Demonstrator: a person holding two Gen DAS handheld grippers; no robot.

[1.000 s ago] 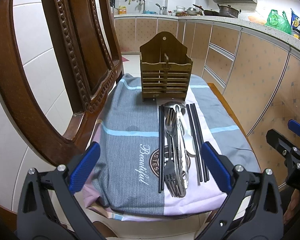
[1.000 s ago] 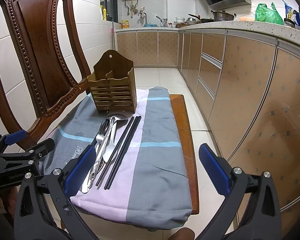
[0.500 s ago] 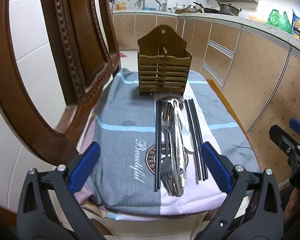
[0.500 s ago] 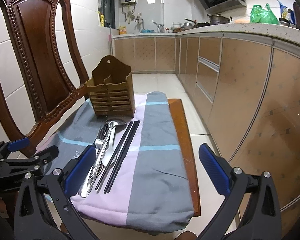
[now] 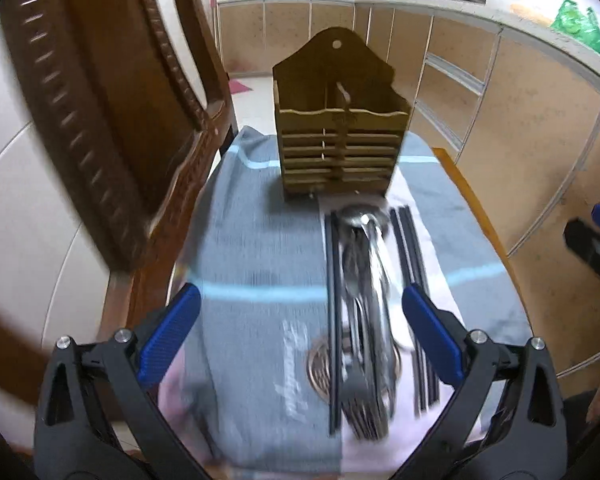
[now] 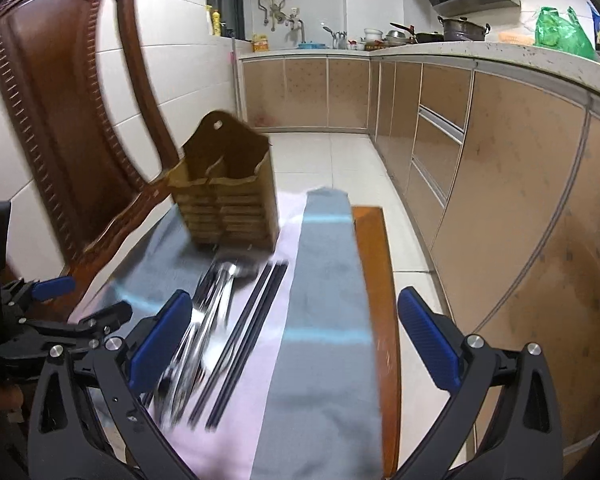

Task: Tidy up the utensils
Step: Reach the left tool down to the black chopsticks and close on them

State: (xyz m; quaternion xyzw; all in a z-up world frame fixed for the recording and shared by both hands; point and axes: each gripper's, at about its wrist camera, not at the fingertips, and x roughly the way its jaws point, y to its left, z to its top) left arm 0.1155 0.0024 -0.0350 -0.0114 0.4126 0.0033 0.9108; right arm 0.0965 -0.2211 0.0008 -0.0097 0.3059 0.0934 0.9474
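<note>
A slatted wooden utensil holder [image 5: 340, 136] stands upright at the far end of a grey and pink cloth [image 5: 252, 240]. In front of it lies a bundle of metal forks and a spoon [image 5: 364, 304], with one black chopstick [image 5: 334, 300] on its left and more black chopsticks [image 5: 412, 264] on its right. My left gripper [image 5: 300, 296] hangs open just above the near end of the bundle, holding nothing. The right wrist view shows the holder [image 6: 228, 196], the cutlery [image 6: 208, 320] and the chopsticks [image 6: 252, 328]. My right gripper [image 6: 296, 300] is open and empty over the cloth, right of the chopsticks.
A carved wooden chair back [image 5: 112, 120] rises close on the left. The bare wooden table edge [image 6: 374, 280] shows on the right side, with the tiled floor beyond. Kitchen cabinets [image 6: 520, 200] run along the right. Both views are blurred by motion.
Both grippers have moved forward and lower towards the cutlery and the holder, which now look larger. Both stay open and nothing on the cloth has shifted.
</note>
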